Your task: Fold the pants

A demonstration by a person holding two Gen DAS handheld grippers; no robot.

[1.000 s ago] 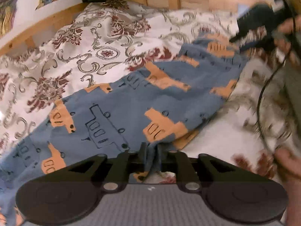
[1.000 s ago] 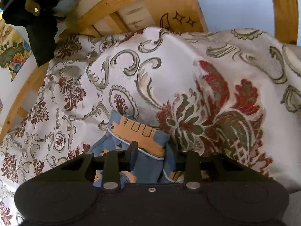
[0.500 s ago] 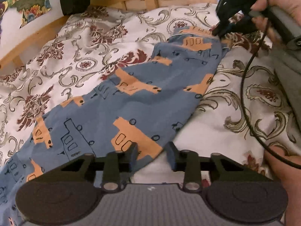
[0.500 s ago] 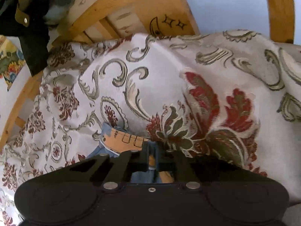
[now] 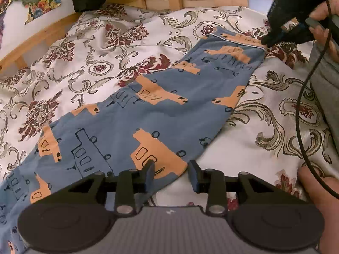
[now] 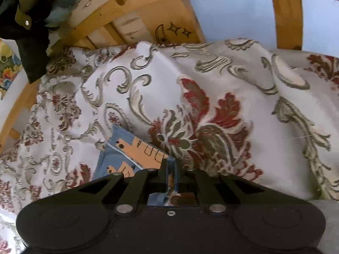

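Left gripper (image 5: 170,174) spread wide, hovering over near edge of pants (image 5: 135,116). Right gripper (image 6: 171,169) pinching far hem at 1 o'clock. Pants stretched flat across bed (image 5: 106,48), toward 7 o'clock cut off by frame.
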